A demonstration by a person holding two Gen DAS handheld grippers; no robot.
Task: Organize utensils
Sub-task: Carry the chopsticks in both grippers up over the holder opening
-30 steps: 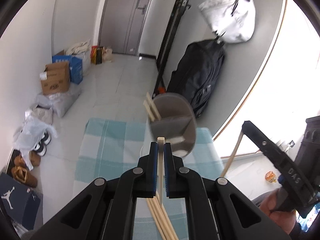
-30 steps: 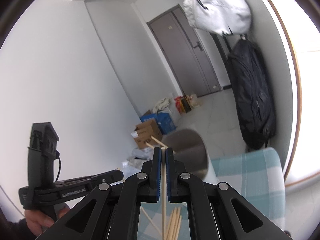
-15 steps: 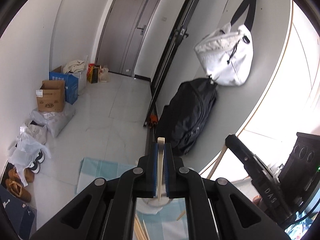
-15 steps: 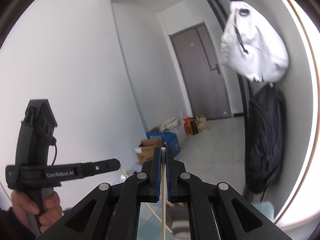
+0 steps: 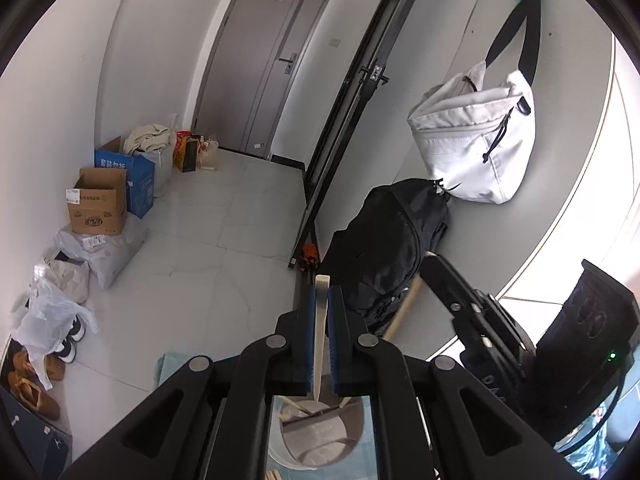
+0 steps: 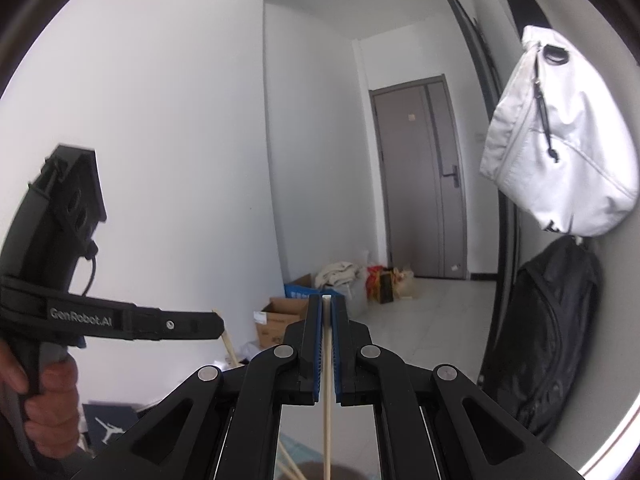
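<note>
**Both chopsticks lifted over the holder**

A tiled hallway with a grey door (image 5: pixel 260 60), cardboard boxes (image 5: pixel 98 204) along the white wall, and a white bag (image 5: pixel 476 140) hung above a black backpack (image 5: pixel 384 264) fills most of both views. A second ago the table's checked cloth and the metal holder sat well ahead of the grippers; now the cloth has nearly gone from sight and the holder (image 5: pixel 320 436) lies low, right under the left gripper (image 5: pixel 321 340).

The left gripper is clenched on a chopstick (image 5: pixel 320 332) held upright, its lower tip hanging just above the holder's open mouth, where other sticks already lean. The right gripper (image 6: pixel 327 344) is likewise clamped on a second chopstick (image 6: pixel 327 392), close beside the left one; that stick's lower end runs down toward a dark rim at the frame's bottom edge.

The lift and tilt suggest both sticks are lined up for dropping. Next seems to be lowering and letting go, taking care that the tips clear the rim.
</note>
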